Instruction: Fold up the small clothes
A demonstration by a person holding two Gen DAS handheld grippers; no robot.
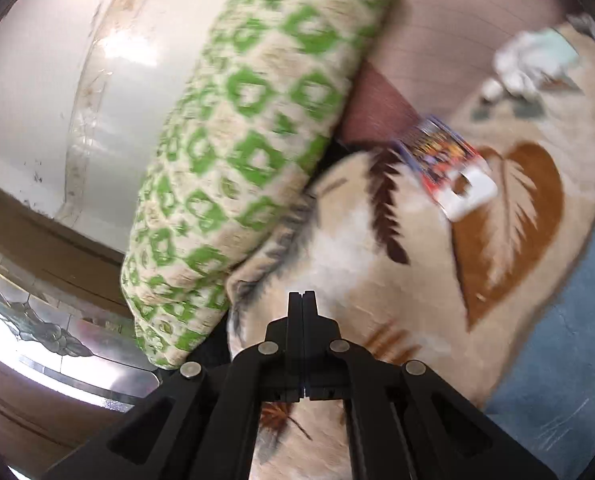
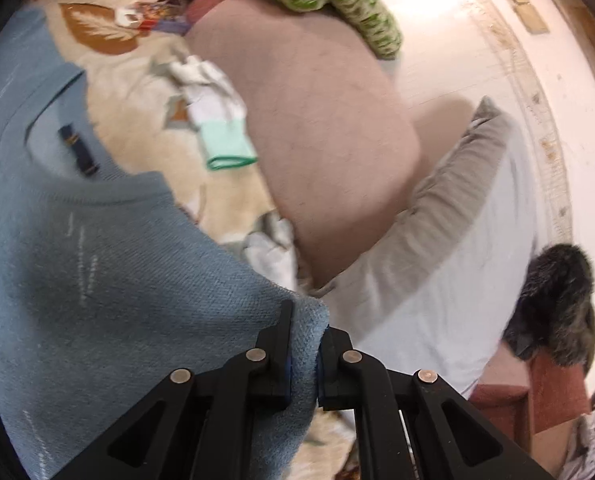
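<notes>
A cream blanket with brown leaf prints (image 1: pixel 377 280) is covering the bed and serving as the work surface, running up against a white wall (image 1: pixel 57 80) at its far edge. A green-patterned pillow (image 1: pixel 249 128) is leaning along that wall, and a large dusty-pink cushion (image 2: pixel 317 128) is crowding the middle, with a grey pillow (image 2: pixel 453 184) beside it. A colourful packet (image 1: pixel 445 160) is lying on the blanket near the pillow, and white and mint socks (image 2: pixel 217 120) are sitting just beside the pink cushion. Open blanket is lying ahead of the left gripper (image 1: pixel 302 300), whose jaws are pressed fully together with nothing visible between them. The blue knit sweater (image 2: pixel 97 260) is spreading over the blanket with its neckline facing up. The right gripper (image 2: pixel 305 332) is clamping a bunched edge of that sweater between its pads
</notes>
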